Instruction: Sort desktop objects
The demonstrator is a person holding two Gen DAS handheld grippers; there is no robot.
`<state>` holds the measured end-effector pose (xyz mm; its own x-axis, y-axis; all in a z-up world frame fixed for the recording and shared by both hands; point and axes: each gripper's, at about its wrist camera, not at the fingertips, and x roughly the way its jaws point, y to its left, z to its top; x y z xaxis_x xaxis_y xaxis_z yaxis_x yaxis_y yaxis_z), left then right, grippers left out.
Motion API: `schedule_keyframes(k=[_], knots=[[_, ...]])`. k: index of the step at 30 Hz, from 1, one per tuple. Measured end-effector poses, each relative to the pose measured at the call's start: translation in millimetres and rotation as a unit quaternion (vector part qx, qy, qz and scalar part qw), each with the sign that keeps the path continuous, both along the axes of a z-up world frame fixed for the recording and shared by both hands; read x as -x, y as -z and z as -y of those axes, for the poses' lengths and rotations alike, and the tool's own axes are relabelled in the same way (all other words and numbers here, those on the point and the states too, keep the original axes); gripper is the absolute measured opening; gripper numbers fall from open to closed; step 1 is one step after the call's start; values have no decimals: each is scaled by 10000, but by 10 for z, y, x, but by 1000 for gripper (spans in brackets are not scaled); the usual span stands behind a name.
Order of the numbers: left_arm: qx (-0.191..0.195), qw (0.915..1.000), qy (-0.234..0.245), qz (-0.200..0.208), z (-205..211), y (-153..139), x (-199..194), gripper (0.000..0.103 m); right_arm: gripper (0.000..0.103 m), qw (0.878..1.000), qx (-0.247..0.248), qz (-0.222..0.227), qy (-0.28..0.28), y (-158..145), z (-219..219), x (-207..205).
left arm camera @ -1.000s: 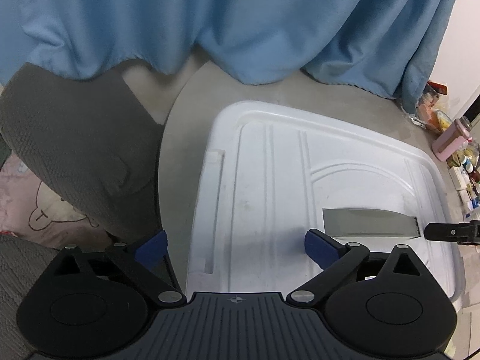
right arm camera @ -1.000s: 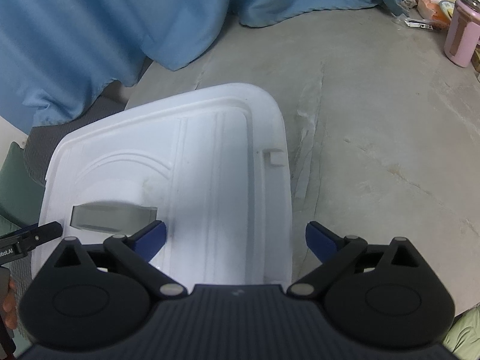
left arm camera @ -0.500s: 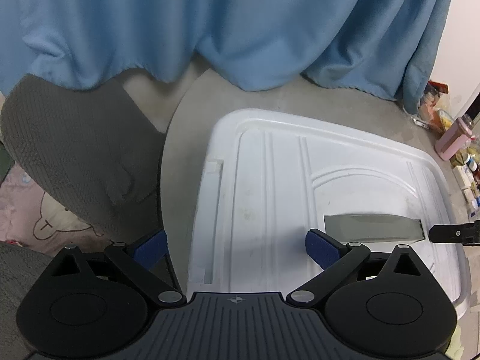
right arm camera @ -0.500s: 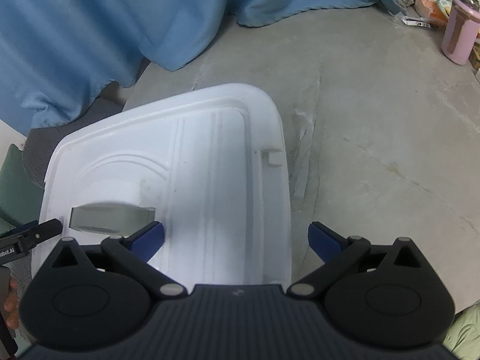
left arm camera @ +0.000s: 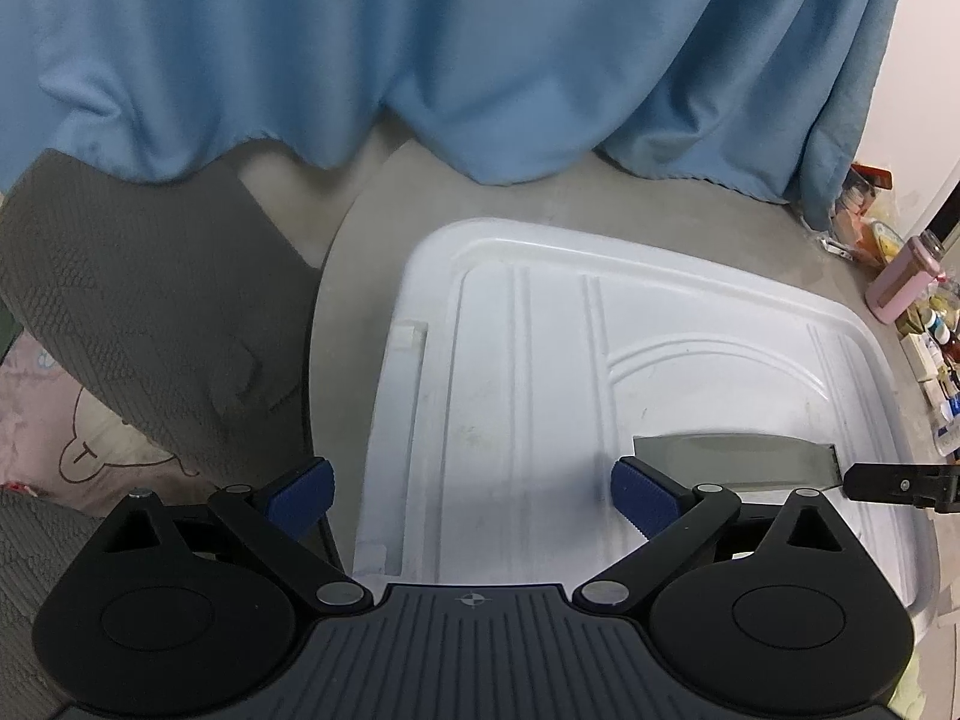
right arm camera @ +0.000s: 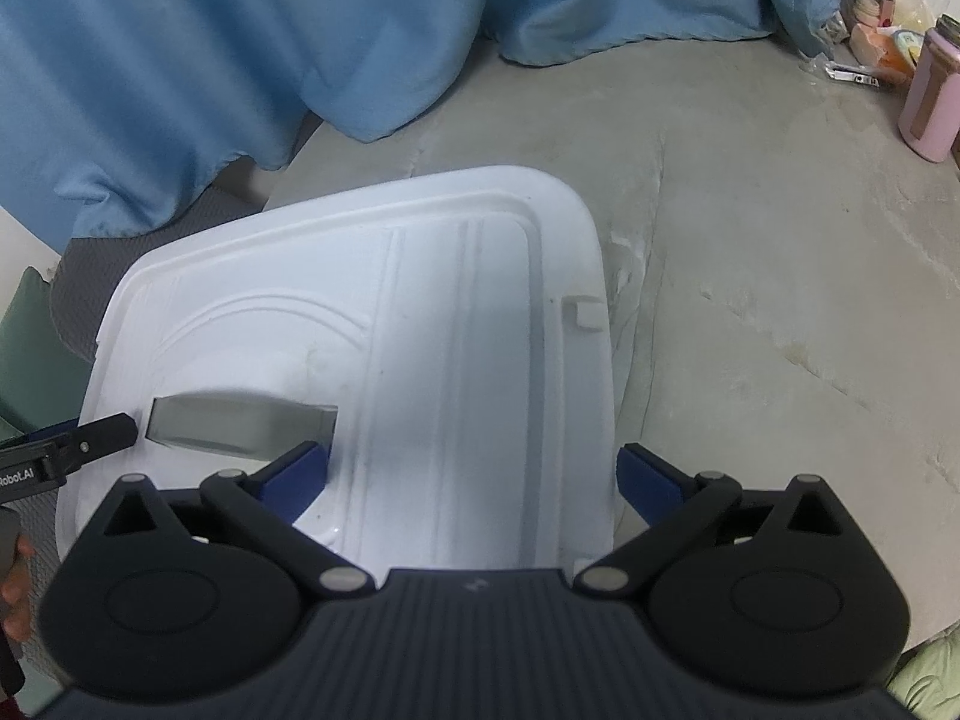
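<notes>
Blue curtain [left arm camera: 480,72] hangs along the back, its hem draped onto a grey, stone-like table [right arm camera: 780,252]. On the table lies a large white plastic lid [left arm camera: 540,372] with a grey rectangular recess [left arm camera: 732,450] near one end. Left of the table stands a grey textured cushion [left arm camera: 150,312]. Small clutter, including a pink cup [right arm camera: 930,108], sits at the far right edge. Left gripper [left arm camera: 471,489] and right gripper [right arm camera: 471,474] both hover over the lid, fingers spread wide, holding nothing.
</notes>
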<state>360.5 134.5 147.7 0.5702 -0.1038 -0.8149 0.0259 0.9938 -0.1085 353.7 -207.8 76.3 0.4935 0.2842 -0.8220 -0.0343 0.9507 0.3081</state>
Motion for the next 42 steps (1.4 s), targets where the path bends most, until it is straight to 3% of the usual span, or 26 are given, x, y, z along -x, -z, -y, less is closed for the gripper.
schedule_keyframes(k=[8,14,19,26,32,42], knots=[[-48,10000,3,41,14,10,18,101,102,9999,-76,21,71,5,-3,13],[-93,9998,-110,170,34,-26,95,100,102,9993,58,347,85,-120,-63,125],[-319,9960,-107,823,100,-196,395,100,102,9964,369,758,18,-288,-169,413],[-413,9871,-119,1540,150,-311,1076,100,102,9884,741,1327,51,-383,-421,1135],[-608,9819,107,1789,282,-115,1730,100,102,9806,1044,1650,167,-145,-581,1735],[-435,9800,4,1942,327,636,2358,100,102,9720,1121,2033,370,626,-826,2343]])
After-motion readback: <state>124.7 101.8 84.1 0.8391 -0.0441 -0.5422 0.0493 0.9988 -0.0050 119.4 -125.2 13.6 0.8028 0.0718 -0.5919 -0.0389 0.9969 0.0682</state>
